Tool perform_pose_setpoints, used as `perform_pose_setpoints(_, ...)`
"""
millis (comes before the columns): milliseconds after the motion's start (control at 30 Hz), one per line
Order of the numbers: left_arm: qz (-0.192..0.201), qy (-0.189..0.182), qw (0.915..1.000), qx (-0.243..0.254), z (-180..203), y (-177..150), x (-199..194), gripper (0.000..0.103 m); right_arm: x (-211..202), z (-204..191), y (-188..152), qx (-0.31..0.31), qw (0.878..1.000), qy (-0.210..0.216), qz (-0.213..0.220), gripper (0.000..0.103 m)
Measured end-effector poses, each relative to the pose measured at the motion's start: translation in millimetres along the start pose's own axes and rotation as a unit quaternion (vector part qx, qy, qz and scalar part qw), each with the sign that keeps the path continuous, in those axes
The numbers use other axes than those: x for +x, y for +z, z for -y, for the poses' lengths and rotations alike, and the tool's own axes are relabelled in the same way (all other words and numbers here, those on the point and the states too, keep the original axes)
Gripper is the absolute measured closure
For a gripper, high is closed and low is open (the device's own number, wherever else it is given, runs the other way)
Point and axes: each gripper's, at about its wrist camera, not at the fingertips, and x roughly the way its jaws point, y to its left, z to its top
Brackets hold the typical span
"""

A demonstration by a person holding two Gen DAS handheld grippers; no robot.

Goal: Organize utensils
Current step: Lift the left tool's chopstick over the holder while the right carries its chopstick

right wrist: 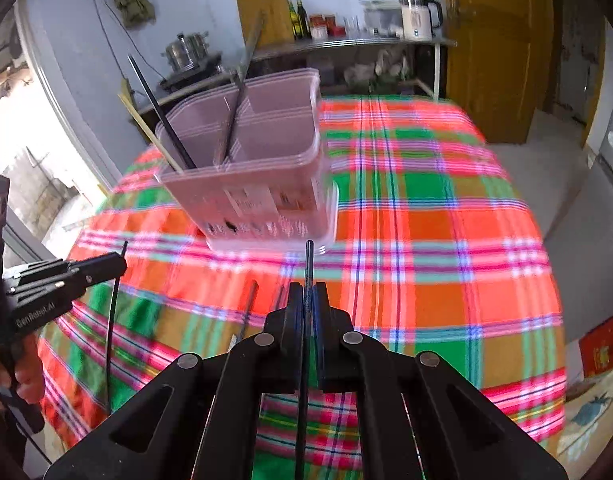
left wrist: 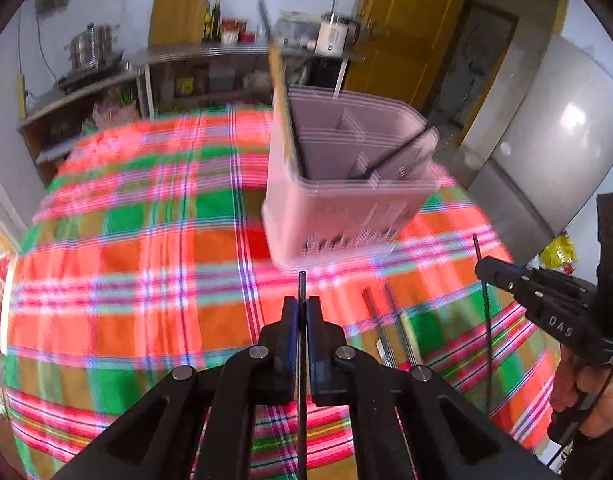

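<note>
Beside the pink divided holder (left wrist: pixel 346 184) on the plaid-covered desk (left wrist: pixel 146 240), each hand-held gripper, left (left wrist: pixel 302 316) and right (right wrist: pixel 307 304), is clamped on a thin black chopstick (left wrist: pixel 302 284) (right wrist: pixel 308 264). Several sticks already stand in the holder, so I judge the sorting partly done. Only the left view clearly shows loose sticks (left wrist: pixel 380 320) lying just below the holder; only the right view shows a pale chopstick (right wrist: pixel 152 136) in the holder's left compartment.

Plaid tablecloth (left wrist: pixel 146 240), kettle (right wrist: pixel 416 20), pot (left wrist: pixel 91 45)

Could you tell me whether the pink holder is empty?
Not empty. The holder stands upright on the cloth with chopsticks leaning out of its compartments.
</note>
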Motion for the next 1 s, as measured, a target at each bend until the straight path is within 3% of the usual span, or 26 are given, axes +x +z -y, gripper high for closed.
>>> perform_pose_setpoints(200,0.052,-0.009,0.9985,0.014,8.5,31.3,-45.5,0.099,-44.0,-9.8,23.7,-0.008,0.998,-0.001,0.059,0.099)
perform_pose_setpoints(433,0.075,-0.016,0.9969,0.019,12.2,42.1,-68.8,0.099,-80.9,-17.5,34.1,-0.013,0.994,-0.004,0.109,0.099)
perform_pose_setpoints(1000,0.066,-0.023,0.9972,0.028,17.3,26.4,-93.4,0.099,-97.2,-24.3,21.0,-0.019,0.993,-0.002,0.117,0.099)
